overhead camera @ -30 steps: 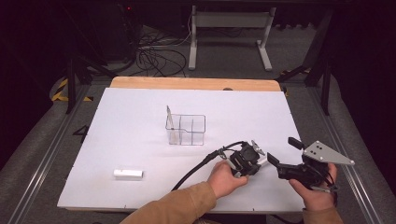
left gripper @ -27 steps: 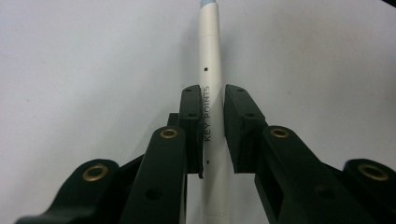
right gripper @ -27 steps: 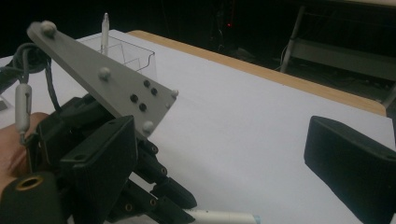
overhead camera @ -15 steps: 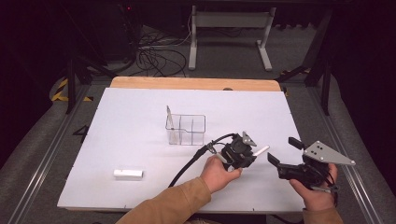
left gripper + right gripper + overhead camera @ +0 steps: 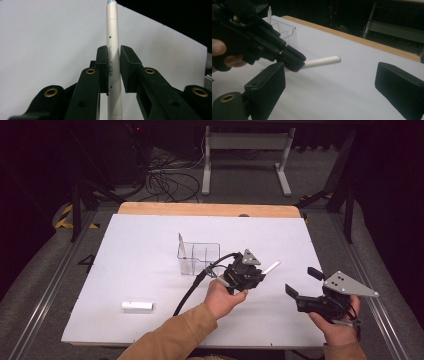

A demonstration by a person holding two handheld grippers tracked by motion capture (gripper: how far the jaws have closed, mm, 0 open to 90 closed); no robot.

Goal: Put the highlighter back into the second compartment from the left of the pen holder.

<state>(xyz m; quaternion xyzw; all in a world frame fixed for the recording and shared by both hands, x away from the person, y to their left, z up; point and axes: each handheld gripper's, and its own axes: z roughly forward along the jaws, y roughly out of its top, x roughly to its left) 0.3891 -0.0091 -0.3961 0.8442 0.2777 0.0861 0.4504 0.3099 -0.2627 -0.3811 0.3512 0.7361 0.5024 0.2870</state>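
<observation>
White tabletop (image 5: 150, 255) carries one clear organizer (image 5: 198, 258) with one pen upright inside, and one small white block (image 5: 137, 306) at 8 o'clock. Left gripper (image 5: 260, 272) pinches a white marker (image 5: 112, 50), its tip cut off at the left gripper view's top edge. Right gripper (image 5: 300, 281), jaws wide and empty, hovers near the 4 o'clock corner.

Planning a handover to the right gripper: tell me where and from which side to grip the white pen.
Grip the white pen on its free front half, beyond the left gripper, which clamps its lettered middle. Come from the side across the barrel with the open right gripper; the pen juts out level above the table.
</observation>
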